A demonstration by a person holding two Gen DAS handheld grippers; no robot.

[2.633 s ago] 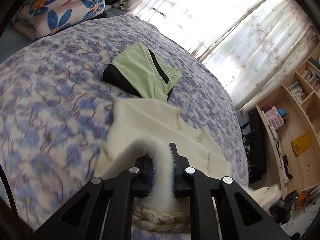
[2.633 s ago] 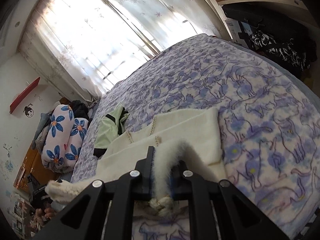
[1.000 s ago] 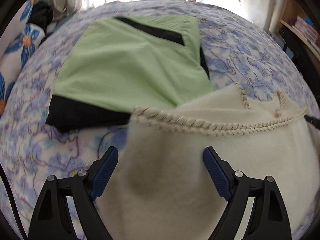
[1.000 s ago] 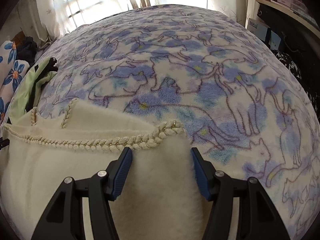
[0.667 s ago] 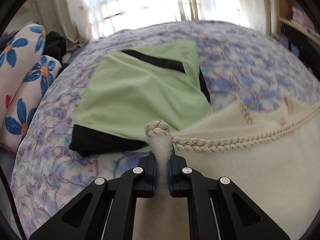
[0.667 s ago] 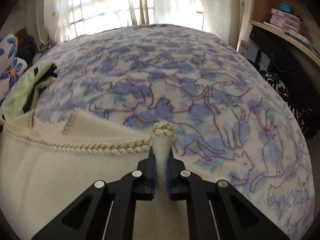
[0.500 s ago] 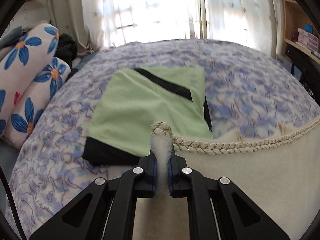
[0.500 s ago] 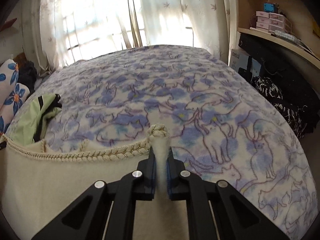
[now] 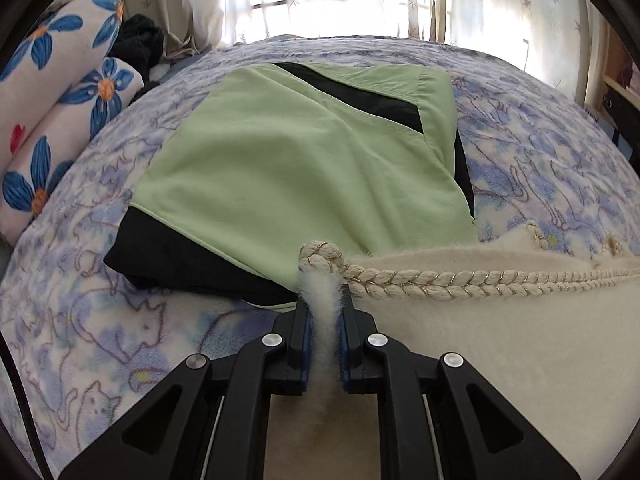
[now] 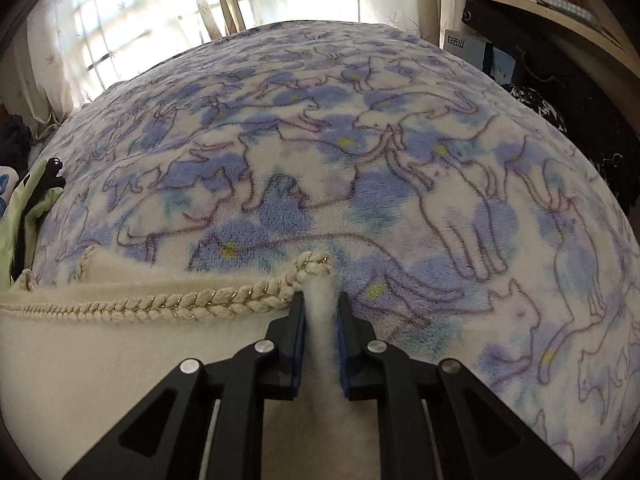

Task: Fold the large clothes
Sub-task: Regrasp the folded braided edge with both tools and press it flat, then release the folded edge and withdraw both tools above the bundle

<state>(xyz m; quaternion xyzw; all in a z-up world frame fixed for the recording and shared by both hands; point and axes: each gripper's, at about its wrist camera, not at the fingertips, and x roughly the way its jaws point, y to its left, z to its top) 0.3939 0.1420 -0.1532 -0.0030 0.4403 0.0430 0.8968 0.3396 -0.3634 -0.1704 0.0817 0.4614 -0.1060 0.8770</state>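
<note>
A cream fleece garment (image 9: 500, 344) with a braided rope trim (image 9: 460, 284) lies on the bed. My left gripper (image 9: 322, 304) is shut on its left corner, the trim bunched above the jaws. My right gripper (image 10: 320, 304) is shut on the right corner of the same cream garment (image 10: 100, 360), with the rope trim (image 10: 180, 300) running off to the left. The edge between the two grippers is stretched straight. A layer of the garment shows beyond the trim in both views.
A folded green and black garment (image 9: 304, 152) lies on the blue cat-print blanket (image 10: 400, 160) just beyond the left corner; its edge shows in the right wrist view (image 10: 24, 216). Floral pillows (image 9: 52, 100) sit far left. Shelves and dark bags (image 10: 540, 92) stand right of the bed.
Both grippers went from open over the trimmed edge to shut on its two corners. In the last half second the view has dropped closer to the bed, toward the green garment.
</note>
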